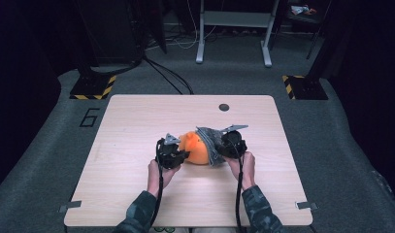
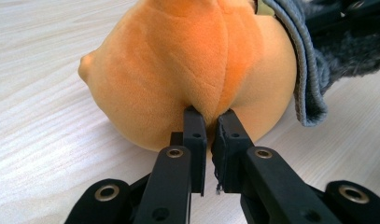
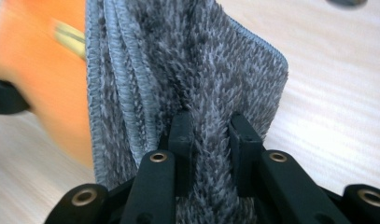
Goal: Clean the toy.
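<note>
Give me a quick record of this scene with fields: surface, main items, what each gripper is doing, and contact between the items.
surface: light wooden table
main items: orange plush toy; grey fuzzy cloth
left gripper: shut, pinching a fold of the orange plush toy
right gripper: shut on a bunch of the grey fuzzy cloth
contact: cloth lies against one end of the toy

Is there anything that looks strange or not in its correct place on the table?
Nothing looks spilled or damaged. The grey fuzzy cloth lies bunched over one end of the orange plush toy, with the right gripper pinching it and the left gripper pinching the toy.
</note>
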Motion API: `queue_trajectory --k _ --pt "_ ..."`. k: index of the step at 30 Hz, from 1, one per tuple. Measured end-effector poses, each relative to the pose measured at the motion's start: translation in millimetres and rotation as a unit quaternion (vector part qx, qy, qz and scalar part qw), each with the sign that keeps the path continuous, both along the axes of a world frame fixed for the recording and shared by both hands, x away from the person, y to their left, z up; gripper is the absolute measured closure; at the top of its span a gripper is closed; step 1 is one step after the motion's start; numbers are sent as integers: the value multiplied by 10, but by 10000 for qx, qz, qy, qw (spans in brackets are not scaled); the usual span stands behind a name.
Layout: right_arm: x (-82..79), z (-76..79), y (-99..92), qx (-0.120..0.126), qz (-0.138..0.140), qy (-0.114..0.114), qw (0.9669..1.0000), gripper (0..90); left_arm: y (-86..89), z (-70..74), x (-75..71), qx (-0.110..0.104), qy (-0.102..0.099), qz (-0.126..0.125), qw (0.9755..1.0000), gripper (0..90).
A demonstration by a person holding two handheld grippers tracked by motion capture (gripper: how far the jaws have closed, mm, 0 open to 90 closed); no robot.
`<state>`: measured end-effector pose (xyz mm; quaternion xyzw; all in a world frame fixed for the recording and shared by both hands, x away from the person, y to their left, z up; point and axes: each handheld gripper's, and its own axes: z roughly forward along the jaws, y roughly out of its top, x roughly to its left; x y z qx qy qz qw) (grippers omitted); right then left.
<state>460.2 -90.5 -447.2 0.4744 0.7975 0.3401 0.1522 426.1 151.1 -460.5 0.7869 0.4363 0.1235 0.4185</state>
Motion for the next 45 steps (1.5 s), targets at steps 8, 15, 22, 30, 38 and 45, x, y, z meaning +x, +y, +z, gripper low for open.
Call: queue_trajectory --k 8,15,22,30,38,45 --pt "111 -202 -116 -128 -138 412 9990 744 21 -7 9 -1 14 13 10000 842" --pt "10 31 -164 70 -182 -15 9998 743 54 -24 15 -13 64 33 10000 840" --pt "-224 430 202 94 510 -603 9968 743 47 -24 9 -23 61 66 10000 841" --pt "-164 304 352 -158 618 -489 9968 744 58 -32 16 -60 47 102 9999 840" --pt "-44 116 91 -130 235 -160 9995 743 59 -33 22 -47 66 51 10000 840" --pt "31 -30 -15 -117 61 110 9999 744 51 -36 21 -60 54 72 9999 840"
